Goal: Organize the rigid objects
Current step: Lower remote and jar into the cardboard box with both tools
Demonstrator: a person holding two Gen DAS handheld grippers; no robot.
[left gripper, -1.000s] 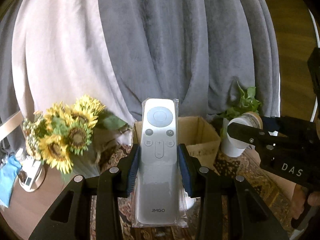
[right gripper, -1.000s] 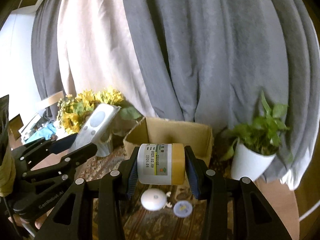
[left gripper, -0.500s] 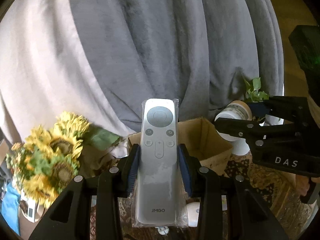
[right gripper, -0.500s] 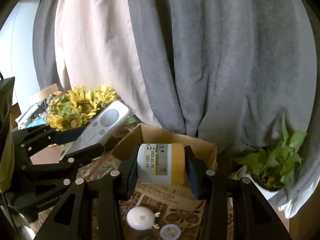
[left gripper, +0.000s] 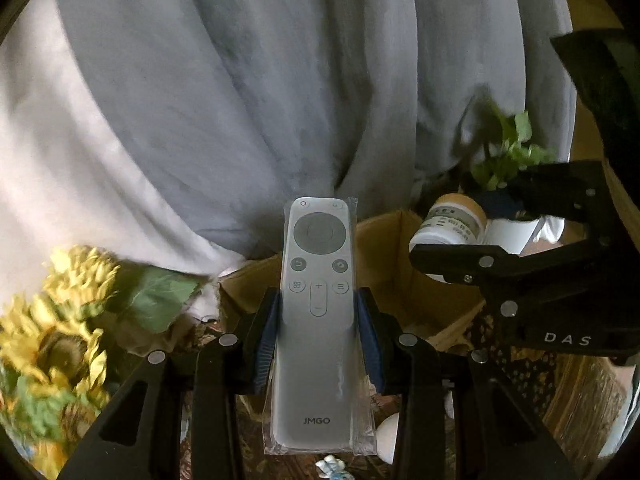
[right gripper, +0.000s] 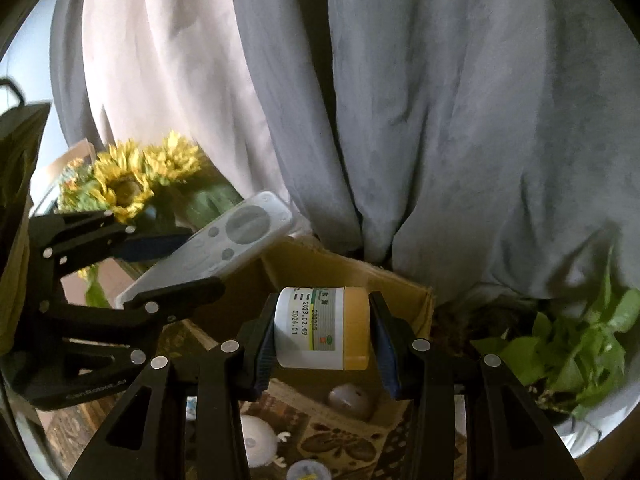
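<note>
Left wrist view shows the left gripper (left gripper: 318, 332) clamped by its blue pads on a slim silver-grey remote control in a clear plastic sleeve (left gripper: 318, 312), which stands upright between the fingers with its upper end over the near rim of the open brown cardboard box (left gripper: 436, 292). In the right wrist view the right gripper (right gripper: 322, 336) is closed on a white plastic jar with a yellow lid and printed label (right gripper: 322, 328), held on its side. Over the last second both views have swung toward the box: the sunflower bouquet (left gripper: 56, 344) has slid out toward the left edge, the box has grown larger under each tool, and the 2 grippers now sit closer together, the jar hanging above the box's right part and the remote just beside it. Neither grip has altered. That suggests the carry phase is nearly over and both items are lined up for dropping in. Inside the box a pale round object (right gripper: 352, 400) already lies on the bottom, while another white round piece (right gripper: 256, 440) and a small disc (right gripper: 308, 472) wait on the patterned cloth (right gripper: 332, 444) in front.
</note>
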